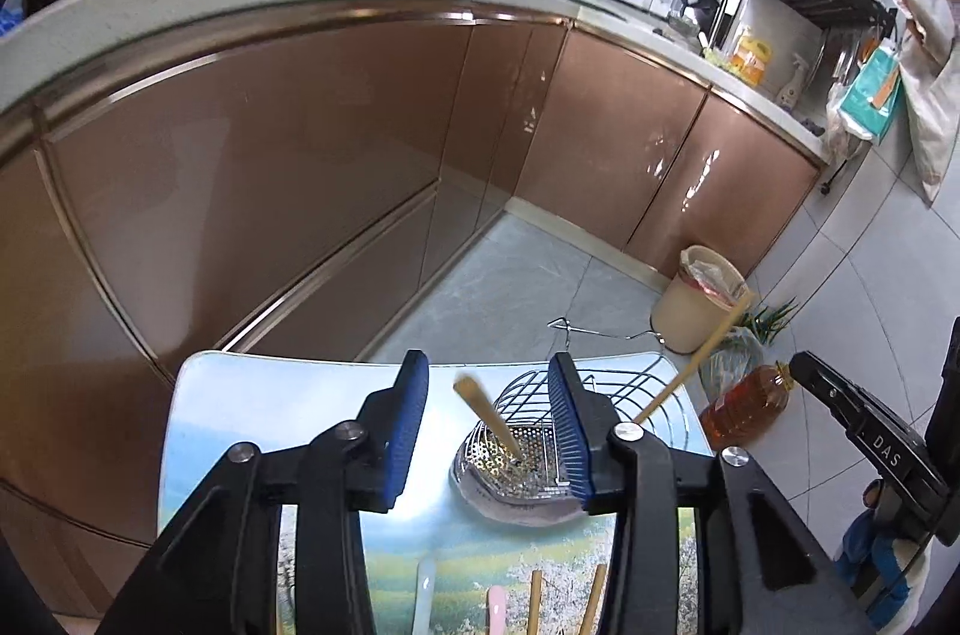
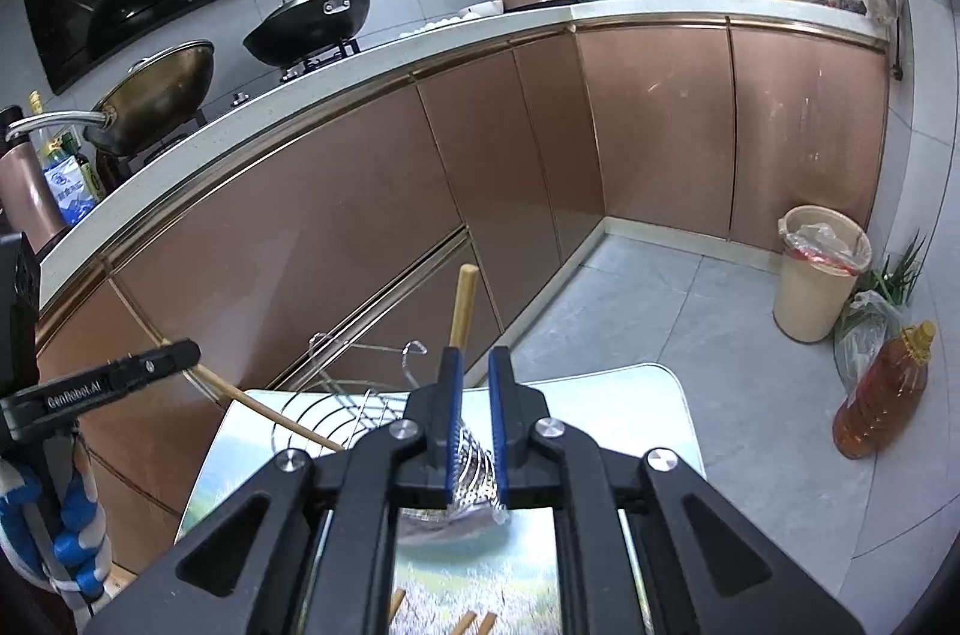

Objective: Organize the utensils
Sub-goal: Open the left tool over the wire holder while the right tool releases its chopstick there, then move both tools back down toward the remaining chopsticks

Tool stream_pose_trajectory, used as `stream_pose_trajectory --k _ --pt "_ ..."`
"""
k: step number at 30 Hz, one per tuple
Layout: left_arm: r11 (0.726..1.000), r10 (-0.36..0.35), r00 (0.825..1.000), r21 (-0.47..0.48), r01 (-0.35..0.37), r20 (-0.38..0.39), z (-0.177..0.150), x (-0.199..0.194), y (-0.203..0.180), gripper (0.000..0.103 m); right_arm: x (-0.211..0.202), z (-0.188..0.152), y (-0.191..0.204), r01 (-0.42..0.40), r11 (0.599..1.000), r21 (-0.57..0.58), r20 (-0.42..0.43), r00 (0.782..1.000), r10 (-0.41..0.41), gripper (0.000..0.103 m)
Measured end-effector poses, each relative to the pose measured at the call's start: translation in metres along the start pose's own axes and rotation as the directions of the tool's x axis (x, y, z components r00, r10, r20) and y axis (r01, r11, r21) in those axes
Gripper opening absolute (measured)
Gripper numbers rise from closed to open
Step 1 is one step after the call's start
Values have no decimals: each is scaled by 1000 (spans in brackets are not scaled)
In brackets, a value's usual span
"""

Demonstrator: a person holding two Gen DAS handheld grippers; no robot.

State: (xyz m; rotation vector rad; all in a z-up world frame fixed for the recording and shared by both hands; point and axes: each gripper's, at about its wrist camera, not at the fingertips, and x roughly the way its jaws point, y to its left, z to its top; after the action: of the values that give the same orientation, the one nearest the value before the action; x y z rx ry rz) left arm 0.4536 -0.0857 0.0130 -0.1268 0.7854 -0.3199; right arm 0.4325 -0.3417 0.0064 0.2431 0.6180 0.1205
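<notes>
Left gripper (image 1: 489, 431): wide open, empty, perforated holder (image 1: 522, 461) ahead between its fingers.
Right gripper (image 2: 474, 431): nearly closed, gripping nothing.
Chopstick (image 1: 487, 419): leaning in holder.

Small table (image 1: 252, 431) with a shiny top and a picture of fields and blossom trees on it, standing on a grey tiled floor (image 1: 510, 275). On the table: a wire utensil rack (image 1: 606, 389) with a holed metal cup (image 1: 522, 461) in it, set at the far right part. Near the front edge, lying flat: a white spoon handle (image 1: 423, 599), a pink one (image 1: 497, 608) and two wooden chopsticks (image 1: 534, 602) side by side.
</notes>
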Motion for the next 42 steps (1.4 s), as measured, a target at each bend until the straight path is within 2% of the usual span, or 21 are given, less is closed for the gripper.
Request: stream_pose_trajectory --k 2,9,14,22,31,39,42 --pt "1000 4 1000 7 -4 17 -1 -17 1 43 -15 -1 5 4 1000 -17 0 1000 -4 9" --pt "998 61 992 21 -64 108 -15 -89 15 67 -68 -14 15 16 999 -49 -12 1000 -17 9" --pt "993 110 985 34 -115 130 -36 -131 34 67 -102 -28 22 22 998 -54 -15 1000 -23 9" --pt "992 110 991 55 -115 80 -78 -176 51 67 -145 -60 47 -2 996 -87 -45 999 -2 9" --pt "989 134 991 69 -134 14 -120 -184 60 67 -163 -92 64 -36 994 -105 -90 996 27 9" --pt "989 138 987 56 -134 -82 -142 -145 73 67 -140 -116 59 -48 995 -84 -168 985 33 9" --pt "989 143 981 47 -138 -133 -151 -125 81 61 -123 -124 56 -53 996 -72 -209 977 37 9"
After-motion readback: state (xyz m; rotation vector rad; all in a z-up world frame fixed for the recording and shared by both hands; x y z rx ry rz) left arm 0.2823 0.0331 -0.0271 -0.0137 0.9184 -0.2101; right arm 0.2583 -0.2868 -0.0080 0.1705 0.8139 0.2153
